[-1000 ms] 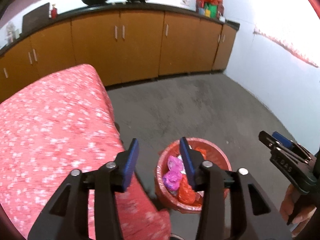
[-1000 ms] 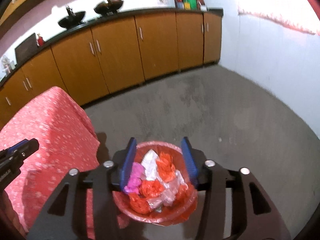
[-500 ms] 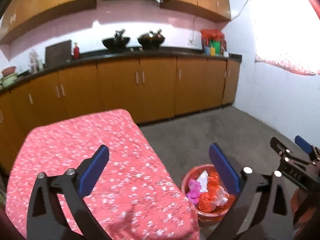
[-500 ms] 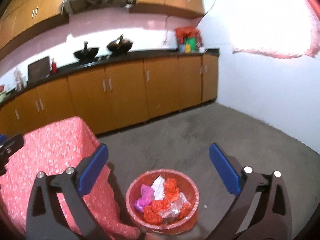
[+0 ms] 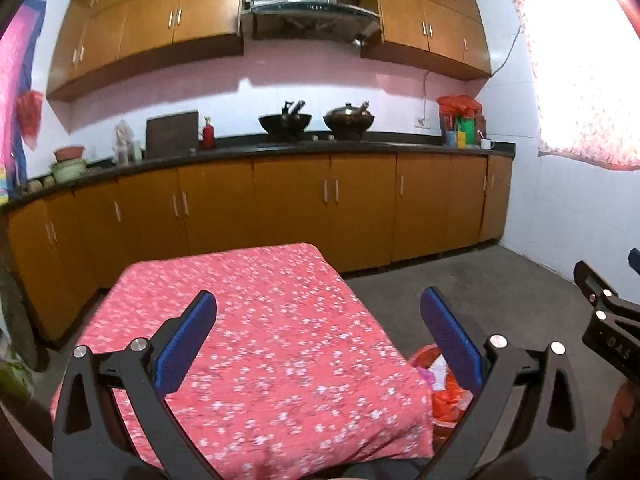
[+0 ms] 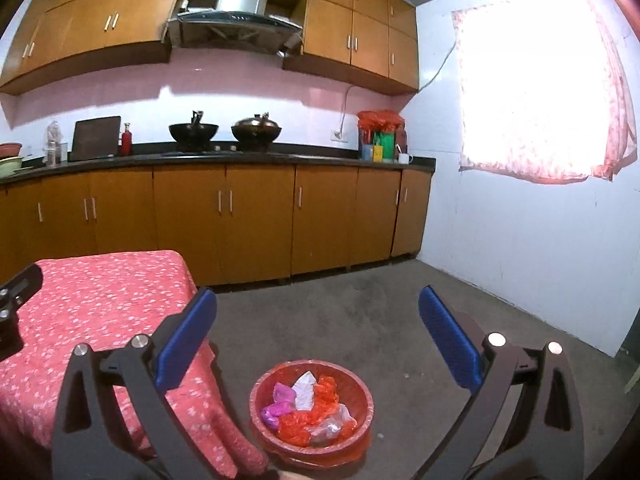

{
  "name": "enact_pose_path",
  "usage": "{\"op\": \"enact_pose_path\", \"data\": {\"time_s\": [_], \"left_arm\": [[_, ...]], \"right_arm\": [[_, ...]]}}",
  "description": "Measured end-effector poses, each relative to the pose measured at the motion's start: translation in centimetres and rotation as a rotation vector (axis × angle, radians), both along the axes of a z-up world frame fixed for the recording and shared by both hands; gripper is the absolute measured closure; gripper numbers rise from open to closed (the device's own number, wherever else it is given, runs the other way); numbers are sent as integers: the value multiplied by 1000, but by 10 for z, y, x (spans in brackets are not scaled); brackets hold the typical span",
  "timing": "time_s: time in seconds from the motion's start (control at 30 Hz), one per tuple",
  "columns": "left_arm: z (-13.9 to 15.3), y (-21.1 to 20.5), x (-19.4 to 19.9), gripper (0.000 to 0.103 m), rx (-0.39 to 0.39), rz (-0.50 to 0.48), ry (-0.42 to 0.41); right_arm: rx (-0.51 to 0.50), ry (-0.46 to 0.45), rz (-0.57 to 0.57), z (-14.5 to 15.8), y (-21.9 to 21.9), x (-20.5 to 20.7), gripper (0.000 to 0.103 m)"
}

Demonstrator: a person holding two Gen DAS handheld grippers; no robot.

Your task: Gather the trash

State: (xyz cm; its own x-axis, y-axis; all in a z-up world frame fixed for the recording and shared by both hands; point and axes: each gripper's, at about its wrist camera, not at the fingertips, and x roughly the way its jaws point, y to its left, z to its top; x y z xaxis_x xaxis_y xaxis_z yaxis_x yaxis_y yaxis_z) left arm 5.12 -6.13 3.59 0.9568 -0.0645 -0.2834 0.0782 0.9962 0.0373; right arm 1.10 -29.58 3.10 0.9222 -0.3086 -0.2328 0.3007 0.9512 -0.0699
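A red bin (image 6: 362, 400) stands on the grey floor beside the table. It holds crumpled red, pink and white plastic trash (image 6: 308, 410). My right gripper (image 6: 316, 336) is wide open and empty, raised above and behind the bin. My left gripper (image 5: 318, 336) is wide open and empty, held over the table with the red flowered cloth (image 5: 256, 320). In the left wrist view the bin (image 5: 424, 354) is partly hidden behind the table corner and my right finger. The right gripper's body (image 5: 612, 328) shows at the right edge there.
Brown base cabinets (image 6: 256, 216) with a black counter run along the far wall, with two woks (image 6: 224, 130) on the stove. A white wall with a bright curtained window (image 6: 536, 100) stands on the right. The table (image 6: 80, 312) is to the left of the bin.
Both grippers have opened wide and risen and tilted up, away from the bin. The views now take in the upper cabinets and the table top.
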Motion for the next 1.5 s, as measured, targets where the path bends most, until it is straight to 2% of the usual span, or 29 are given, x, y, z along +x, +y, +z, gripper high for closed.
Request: {"op": "enact_pose_path", "data": {"time_s": [0.2, 0.33, 0.63, 0.9, 1.5], "left_arm": [[-6, 15, -20, 2, -31, -6, 9], [-11, 25, -32, 2, -53, 17, 3], [-23, 26, -61, 2, 19, 0, -28], [-26, 37, -64, 2, -27, -1, -6], [-36, 50, -69, 2, -33, 3, 17]], "right_arm": [[72, 9, -20, -6, 11, -25, 4], [86, 16, -10, -10, 16, -37, 4], [27, -2, 35, -12, 38, -59, 4], [17, -1, 44, -17, 48, -69, 4], [28, 31, 57, -26, 50, -69, 4]]}}
